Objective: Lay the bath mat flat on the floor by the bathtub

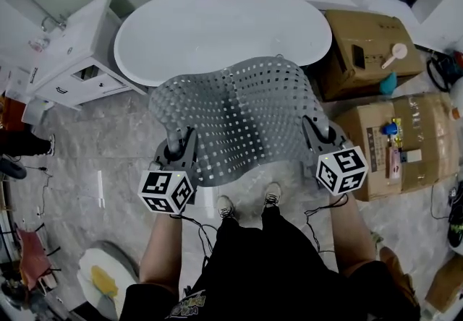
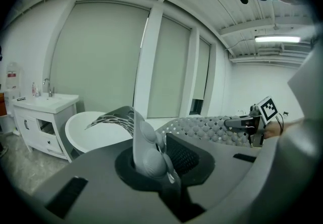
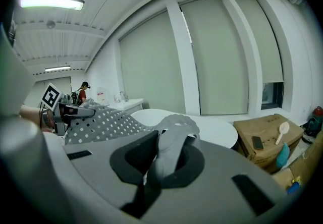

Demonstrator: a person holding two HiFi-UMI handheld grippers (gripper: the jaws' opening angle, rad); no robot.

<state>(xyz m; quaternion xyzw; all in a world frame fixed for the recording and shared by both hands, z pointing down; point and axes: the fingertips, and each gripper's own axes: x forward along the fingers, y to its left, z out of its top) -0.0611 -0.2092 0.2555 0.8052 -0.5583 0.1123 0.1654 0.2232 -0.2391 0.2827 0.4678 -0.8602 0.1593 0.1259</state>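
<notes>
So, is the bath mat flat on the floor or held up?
Held up: the bath mat sags between the left gripper and right gripper, each clamped on an edge, above the floor.

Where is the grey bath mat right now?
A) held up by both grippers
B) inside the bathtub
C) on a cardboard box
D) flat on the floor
A: the bath mat sags between the left gripper and right gripper, each clamping a corner.

Grey left claw (image 1: 174, 140), right claw (image 1: 315, 129), black-and-white marker cubes (image 1: 166, 191), black trousers (image 1: 275, 254)
</notes>
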